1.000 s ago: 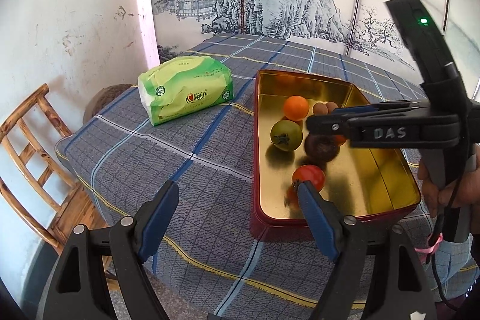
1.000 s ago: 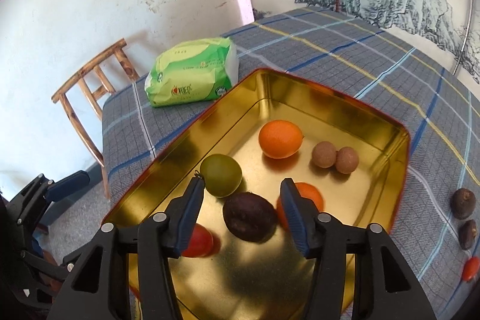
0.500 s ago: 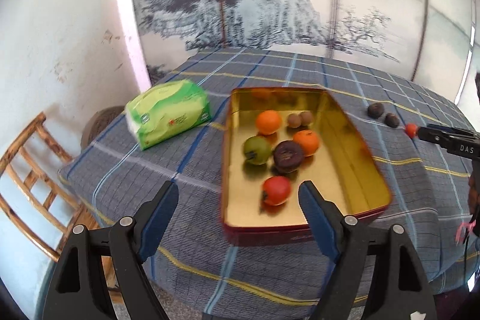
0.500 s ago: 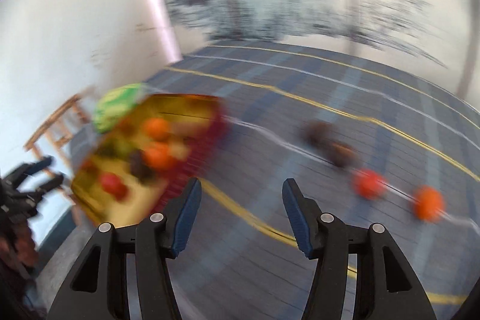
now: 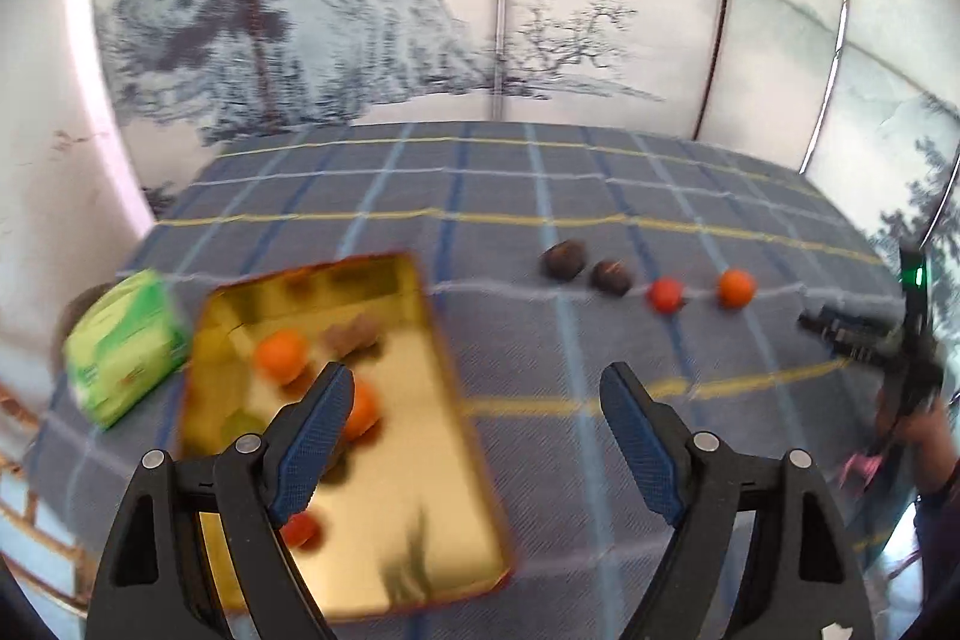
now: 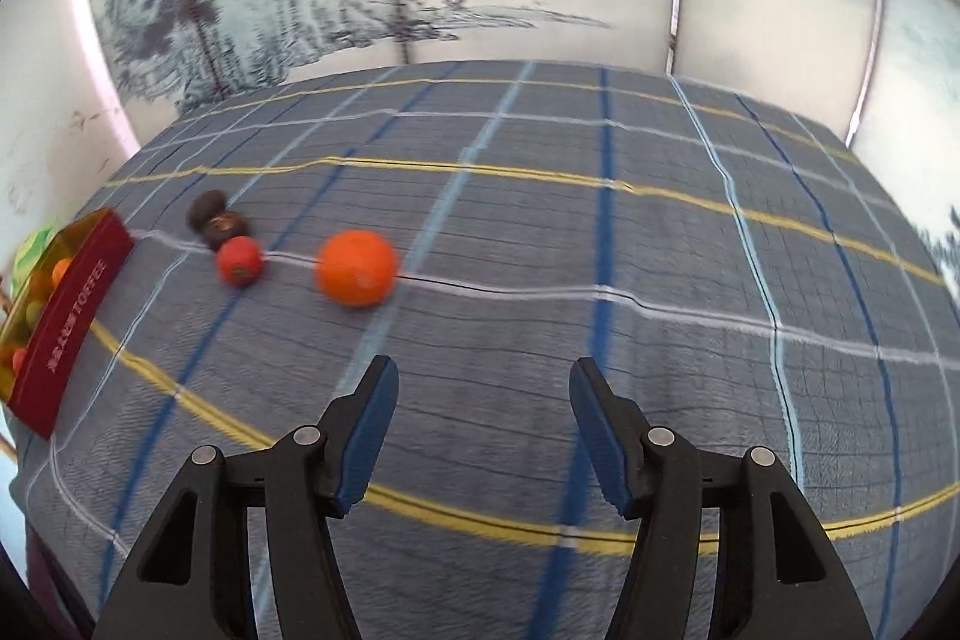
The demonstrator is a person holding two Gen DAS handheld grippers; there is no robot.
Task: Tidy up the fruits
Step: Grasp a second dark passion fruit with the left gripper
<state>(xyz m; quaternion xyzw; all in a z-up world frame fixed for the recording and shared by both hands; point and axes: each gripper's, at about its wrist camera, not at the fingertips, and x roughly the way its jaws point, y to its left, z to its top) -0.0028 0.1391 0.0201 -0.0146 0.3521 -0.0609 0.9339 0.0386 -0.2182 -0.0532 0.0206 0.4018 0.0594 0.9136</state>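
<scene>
- The orange lies loose on the checked counter, beside a red fruit and two dark ones, well apart from the gold tin.
- Our right gripper, empty, has just been opening; we judge we are reaching for the orange.
- Next: swing left, straddle it, close.
- Left gripper hangs apart, empty.

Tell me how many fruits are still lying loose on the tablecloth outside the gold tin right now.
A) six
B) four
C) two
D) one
B: the left wrist view shows a row of four on the tablecloth right of the gold tin: two dark fruits, a red fruit and an orange.
</scene>
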